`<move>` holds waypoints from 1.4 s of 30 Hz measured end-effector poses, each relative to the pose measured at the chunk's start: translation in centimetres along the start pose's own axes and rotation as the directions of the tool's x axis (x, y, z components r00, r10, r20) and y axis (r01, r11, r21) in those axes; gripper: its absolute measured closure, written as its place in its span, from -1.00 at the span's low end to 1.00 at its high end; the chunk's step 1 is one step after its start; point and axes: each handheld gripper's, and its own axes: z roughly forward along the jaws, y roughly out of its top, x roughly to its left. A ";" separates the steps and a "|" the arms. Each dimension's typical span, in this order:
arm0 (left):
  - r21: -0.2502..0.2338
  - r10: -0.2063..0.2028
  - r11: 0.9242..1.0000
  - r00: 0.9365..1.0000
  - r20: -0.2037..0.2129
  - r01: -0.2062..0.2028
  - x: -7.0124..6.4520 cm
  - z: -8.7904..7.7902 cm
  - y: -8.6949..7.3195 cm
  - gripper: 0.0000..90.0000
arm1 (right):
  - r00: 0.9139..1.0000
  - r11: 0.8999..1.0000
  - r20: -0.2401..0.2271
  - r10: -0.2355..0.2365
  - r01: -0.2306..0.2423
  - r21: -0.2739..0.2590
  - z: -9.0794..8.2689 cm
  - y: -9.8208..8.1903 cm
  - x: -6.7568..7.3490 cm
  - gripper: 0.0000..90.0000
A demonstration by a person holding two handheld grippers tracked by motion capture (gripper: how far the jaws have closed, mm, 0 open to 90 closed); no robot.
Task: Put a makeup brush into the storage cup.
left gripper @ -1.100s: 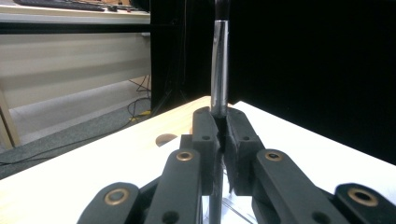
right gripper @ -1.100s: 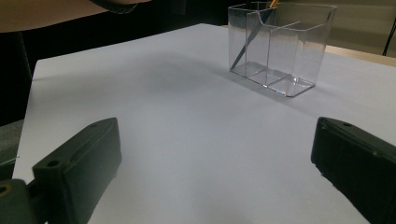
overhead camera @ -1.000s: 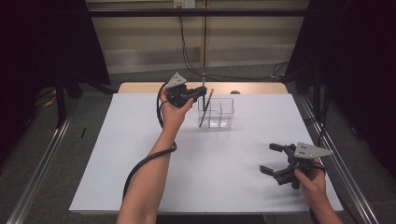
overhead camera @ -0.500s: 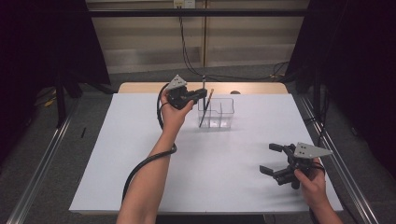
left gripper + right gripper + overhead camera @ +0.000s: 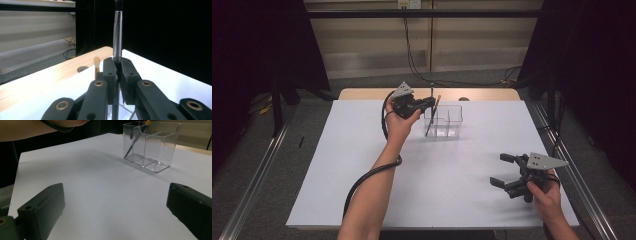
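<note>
A clear plastic organiser [image 5: 447,121] with compartments stands at the back middle of the white table; it is also in the right gripper view [image 5: 152,143]. A thin brush with an orange end [image 5: 432,116] leans in its left compartment [image 5: 136,140]. My left gripper [image 5: 430,102] hovers at the organiser's left end, shut on an upright silver-and-black stick [image 5: 432,92]. Its jaws [image 5: 118,63] pinch that stick [image 5: 117,37], and the orange-ended brush [image 5: 96,65] shows just beyond. Whether the stick's lower end touches the organiser I cannot tell. My right gripper [image 5: 500,169] rests low at the front right, open and holding nothing [image 5: 115,190].
The white tabletop [image 5: 362,165] lies on a wooden table whose back edge [image 5: 362,94] has a round hole [image 5: 463,99]. Metal rails [image 5: 257,170] run along both sides. The person's left forearm [image 5: 372,190] reaches across the middle-left of the table.
</note>
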 end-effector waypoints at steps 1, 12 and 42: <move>0.001 0.000 1.000 1.000 0.002 0.000 0.0 0.0 0.0 0.86 | 1.000 1.000 0.000 -0.001 0.001 0.000 0.0 0.0 0.0 -0.97; 0.003 -0.005 1.000 1.000 0.006 0.005 0.0 0.0 0.0 0.85 | 1.000 1.000 0.001 -0.002 0.002 0.000 0.0 0.0 0.0 -0.97; 0.000 -0.035 0.999 0.997 0.063 0.035 -0.7 -1.7 -0.3 -0.31 | 1.000 1.000 -0.001 -0.008 0.008 0.000 0.1 0.1 0.1 -0.97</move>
